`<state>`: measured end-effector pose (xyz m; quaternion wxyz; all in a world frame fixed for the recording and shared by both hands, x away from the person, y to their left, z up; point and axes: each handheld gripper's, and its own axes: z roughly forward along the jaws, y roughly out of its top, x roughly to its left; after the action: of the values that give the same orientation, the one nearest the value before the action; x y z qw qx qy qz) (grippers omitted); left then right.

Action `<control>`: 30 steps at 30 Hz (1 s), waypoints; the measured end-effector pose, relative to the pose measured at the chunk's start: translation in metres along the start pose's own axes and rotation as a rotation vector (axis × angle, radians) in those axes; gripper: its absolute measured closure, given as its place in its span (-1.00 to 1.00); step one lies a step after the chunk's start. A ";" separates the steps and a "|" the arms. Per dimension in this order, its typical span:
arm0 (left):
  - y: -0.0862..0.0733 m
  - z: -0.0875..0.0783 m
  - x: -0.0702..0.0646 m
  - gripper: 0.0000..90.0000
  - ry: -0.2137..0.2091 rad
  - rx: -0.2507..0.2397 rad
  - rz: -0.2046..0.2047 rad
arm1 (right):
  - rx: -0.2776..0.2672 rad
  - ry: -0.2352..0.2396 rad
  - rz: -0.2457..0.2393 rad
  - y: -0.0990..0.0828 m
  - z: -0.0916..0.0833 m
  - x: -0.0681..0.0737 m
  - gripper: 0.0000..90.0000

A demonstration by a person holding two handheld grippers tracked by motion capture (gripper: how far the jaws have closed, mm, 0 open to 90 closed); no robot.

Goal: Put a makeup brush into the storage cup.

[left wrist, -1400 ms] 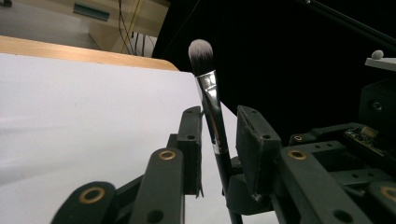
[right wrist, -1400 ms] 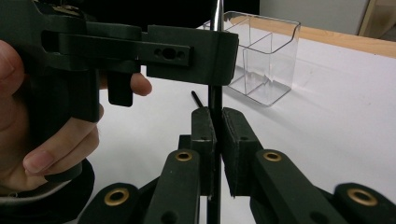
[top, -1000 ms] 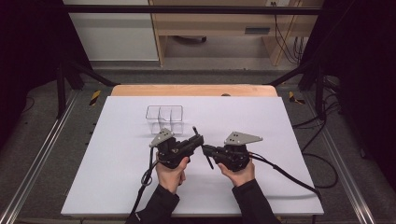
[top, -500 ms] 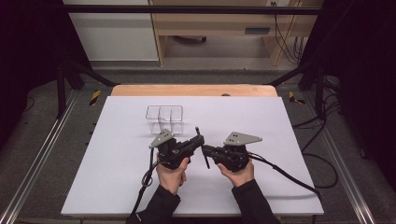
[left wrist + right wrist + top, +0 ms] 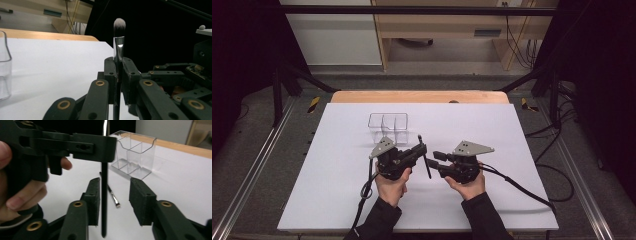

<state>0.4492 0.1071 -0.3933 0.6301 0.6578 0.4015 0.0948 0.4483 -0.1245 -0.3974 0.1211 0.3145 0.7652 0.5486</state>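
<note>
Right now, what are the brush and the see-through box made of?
The makeup brush seems to have soft, pale-tipped bristles, a shiny, probably metal collar and a matte black handle, plastic or wood. The clear organizer looks like glossy transparent plastic; the table shows through its walls.

Bright, evenly lit white table, dark surroundings; near tongs blurred

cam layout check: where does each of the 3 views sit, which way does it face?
High view: above the person's side of the white table, looking forward and down; both forearms, left gripper and right gripper show.
Left gripper view: rides the left gripper, looking along its jaws, shut on the makeup brush.
Right gripper view: rides the right gripper, looking between open jaws at the brush handle and the clear organizer; the left hand shows.
Shared: all three show brush, organizer, table.
</note>
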 end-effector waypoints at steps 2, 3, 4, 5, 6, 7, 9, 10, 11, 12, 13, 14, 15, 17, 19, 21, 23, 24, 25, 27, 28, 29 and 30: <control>0.001 -0.002 0.001 0.84 0.006 -0.001 0.015 | -0.003 -0.014 -0.009 0.000 -0.002 -0.001 0.24; 0.002 -0.004 0.001 0.84 0.011 -0.002 0.021 | -0.004 -0.020 -0.010 0.001 -0.002 -0.001 0.19; 0.003 -0.005 0.001 0.84 0.013 -0.002 0.026 | -0.004 -0.025 -0.012 0.001 -0.003 -0.002 0.13; 0.004 -0.006 0.002 0.84 0.015 -0.003 0.030 | -0.002 -0.033 -0.012 0.001 -0.004 -0.003 0.06; 0.005 -0.008 0.002 0.84 0.019 -0.005 0.037 | 0.000 -0.040 -0.013 0.001 -0.005 -0.003 0.02; 0.006 -0.010 0.003 0.84 0.022 -0.006 0.045 | -0.001 -0.053 -0.016 0.001 -0.006 -0.004 -0.04; 0.007 -0.012 0.004 0.84 0.024 -0.009 0.053 | 0.002 -0.073 -0.021 0.001 -0.007 -0.005 -0.15; 0.008 -0.014 0.005 0.84 0.026 -0.011 0.057 | 0.000 -0.080 -0.024 0.001 -0.008 -0.006 -0.19; 0.009 -0.015 0.006 0.84 0.029 -0.010 0.064 | -0.004 -0.088 -0.020 0.001 -0.009 -0.007 -0.22; 0.009 -0.017 0.007 0.84 0.032 -0.011 0.070 | -0.010 -0.094 -0.016 0.001 -0.011 -0.008 -0.26; 0.010 -0.019 0.007 0.83 0.037 -0.012 0.075 | -0.012 -0.096 -0.006 0.001 -0.012 -0.010 -0.30; 0.011 -0.021 0.008 0.83 0.041 -0.015 0.080 | -0.010 -0.102 -0.005 0.000 -0.013 -0.011 -0.32; 0.012 -0.024 0.010 0.83 0.044 -0.016 0.083 | -0.011 -0.112 0.000 0.000 -0.015 -0.012 -0.37; 0.015 -0.029 0.012 0.83 0.055 -0.019 0.091 | -0.009 -0.122 0.005 -0.001 -0.017 -0.015 -0.40; 0.017 -0.034 0.015 0.83 0.065 -0.024 0.096 | 0.001 -0.133 0.007 -0.002 -0.020 -0.017 -0.44; 0.019 -0.039 0.018 0.83 0.078 -0.024 0.104 | 0.007 -0.146 0.004 -0.003 -0.023 -0.019 -0.48; 0.020 -0.043 0.020 0.83 0.086 -0.026 0.107 | 0.015 -0.156 0.005 -0.004 -0.025 -0.020 -0.52; 0.021 -0.045 0.021 0.83 0.091 -0.026 0.110 | 0.019 -0.164 0.006 -0.005 -0.025 -0.021 -0.55; 0.022 -0.047 0.022 0.83 0.096 -0.025 0.111 | 0.021 -0.169 0.007 -0.006 -0.026 -0.022 -0.58; 0.024 -0.050 0.025 0.83 0.104 -0.024 0.116 | 0.032 -0.184 0.008 -0.008 -0.027 -0.023 -0.64; 0.025 -0.052 0.026 0.83 0.107 -0.025 0.116 | 0.038 -0.192 0.009 -0.009 -0.027 -0.023 -0.66; 0.026 -0.054 0.027 0.83 0.109 -0.026 0.117 | 0.042 -0.199 0.011 -0.010 -0.028 -0.024 -0.69; 0.027 -0.055 0.028 0.83 0.112 -0.027 0.118 | 0.043 -0.207 0.010 -0.011 -0.029 -0.025 -0.71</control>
<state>0.4440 0.1699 -0.3691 0.6087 0.6656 0.3953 0.1736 0.4482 -0.1637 -0.4007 0.1900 0.3761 0.7586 0.4970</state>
